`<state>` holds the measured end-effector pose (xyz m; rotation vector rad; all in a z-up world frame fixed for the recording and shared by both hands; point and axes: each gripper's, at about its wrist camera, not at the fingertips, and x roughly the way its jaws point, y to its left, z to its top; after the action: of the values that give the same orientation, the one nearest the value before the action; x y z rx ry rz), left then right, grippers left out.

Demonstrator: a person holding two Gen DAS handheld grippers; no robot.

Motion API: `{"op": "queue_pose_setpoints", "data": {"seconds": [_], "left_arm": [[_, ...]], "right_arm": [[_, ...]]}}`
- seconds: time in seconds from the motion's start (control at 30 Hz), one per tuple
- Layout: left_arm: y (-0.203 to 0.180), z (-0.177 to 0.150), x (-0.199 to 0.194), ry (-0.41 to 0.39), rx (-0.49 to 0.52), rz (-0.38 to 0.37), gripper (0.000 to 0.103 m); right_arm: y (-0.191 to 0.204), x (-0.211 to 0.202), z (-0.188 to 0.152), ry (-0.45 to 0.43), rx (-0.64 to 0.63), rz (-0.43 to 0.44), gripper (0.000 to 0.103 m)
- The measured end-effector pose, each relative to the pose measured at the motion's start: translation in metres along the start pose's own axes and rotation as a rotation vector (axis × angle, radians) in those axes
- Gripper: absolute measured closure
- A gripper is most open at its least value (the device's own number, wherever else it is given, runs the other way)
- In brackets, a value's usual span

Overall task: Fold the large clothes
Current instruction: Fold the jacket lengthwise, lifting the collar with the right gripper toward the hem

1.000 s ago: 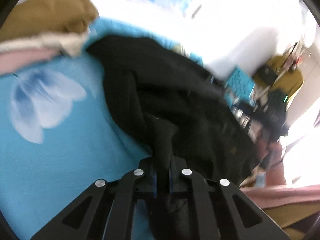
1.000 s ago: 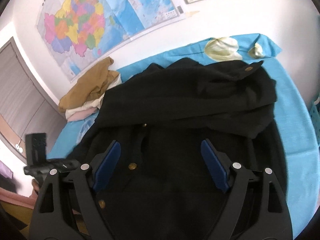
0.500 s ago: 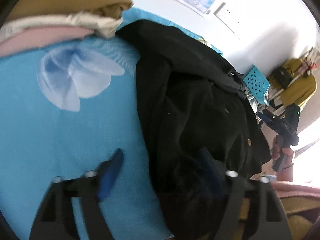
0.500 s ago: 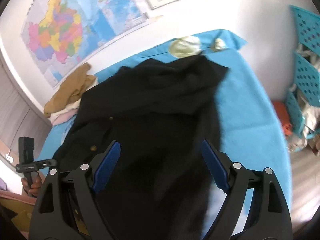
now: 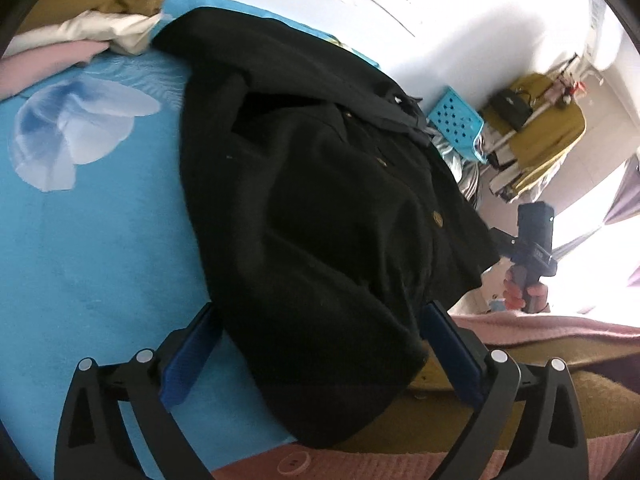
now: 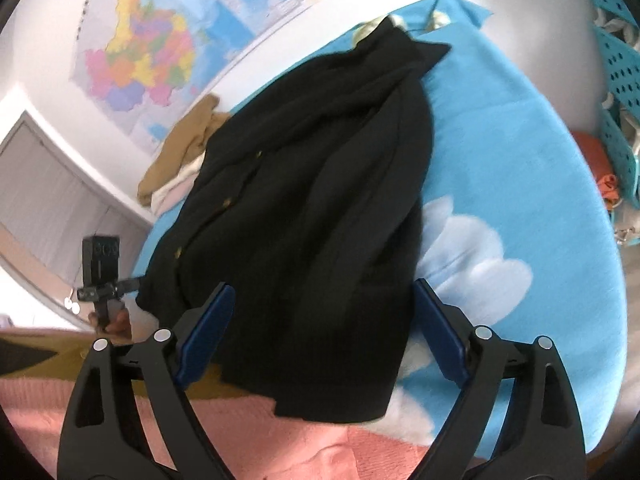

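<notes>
A large black buttoned coat [image 5: 320,208] lies on a blue sheet [image 5: 100,240], folded lengthwise, its near hem hanging over the front edge. It also shows in the right wrist view [image 6: 312,208]. My left gripper [image 5: 320,344] is open and empty, its blue pads either side of the coat's near left corner. My right gripper [image 6: 320,320] is open and empty over the coat's near right hem. Each gripper shows in the other's view, held in a hand: the right [image 5: 534,248], the left [image 6: 100,276].
A pile of tan, cream and pink clothes [image 5: 100,20] lies at the sheet's far left. Turquoise baskets [image 6: 620,80] stand on the floor at the right. A map [image 6: 160,40] hangs on the far wall. A clothes rack with a mustard garment [image 5: 540,120] stands beyond the bed.
My left gripper let go of the black fabric and opened, then drew back toward the near edge. My right gripper stayed open and swung right along the coat's hem.
</notes>
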<state>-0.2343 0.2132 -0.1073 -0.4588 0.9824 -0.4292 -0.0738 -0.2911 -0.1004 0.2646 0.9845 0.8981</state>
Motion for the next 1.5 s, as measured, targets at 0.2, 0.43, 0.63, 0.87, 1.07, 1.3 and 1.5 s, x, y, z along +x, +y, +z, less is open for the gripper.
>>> {"op": "queue_pose_setpoints", "data": {"seconds": [0.2, 0.43, 0.63, 0.87, 1.07, 1.3, 1.5], "left_arm": [[-0.004, 0.004, 0.005, -0.016, -0.002, 0.034, 0.012], [0.001, 0.007, 0.003, -0.024, -0.030, 0.116, 0.039], [-0.013, 0.009, 0.011, -0.031, 0.005, 0.081, 0.017], [-0.004, 0.009, 0.001, -0.070, -0.098, 0.072, 0.078], [-0.008, 0.016, -0.055, -0.214, -0.140, -0.013, 0.081], [-0.013, 0.012, -0.086, -0.277, -0.145, -0.024, 0.082], [0.000, 0.008, -0.072, -0.242, -0.203, -0.082, 0.082]], "right_arm": [[-0.003, 0.002, -0.004, 0.017, 0.055, 0.125, 0.038], [0.005, 0.008, -0.006, 0.023, 0.028, 0.141, 0.036], [0.002, 0.019, -0.005, 0.029, 0.050, 0.106, 0.062], [0.001, 0.002, -0.006, -0.053, 0.116, 0.241, 0.095], [0.032, -0.042, 0.009, -0.182, 0.052, 0.306, 0.095], [0.055, -0.061, 0.009, -0.218, -0.014, 0.352, 0.096], [0.041, -0.043, 0.008, -0.177, 0.055, 0.337, 0.096]]}}
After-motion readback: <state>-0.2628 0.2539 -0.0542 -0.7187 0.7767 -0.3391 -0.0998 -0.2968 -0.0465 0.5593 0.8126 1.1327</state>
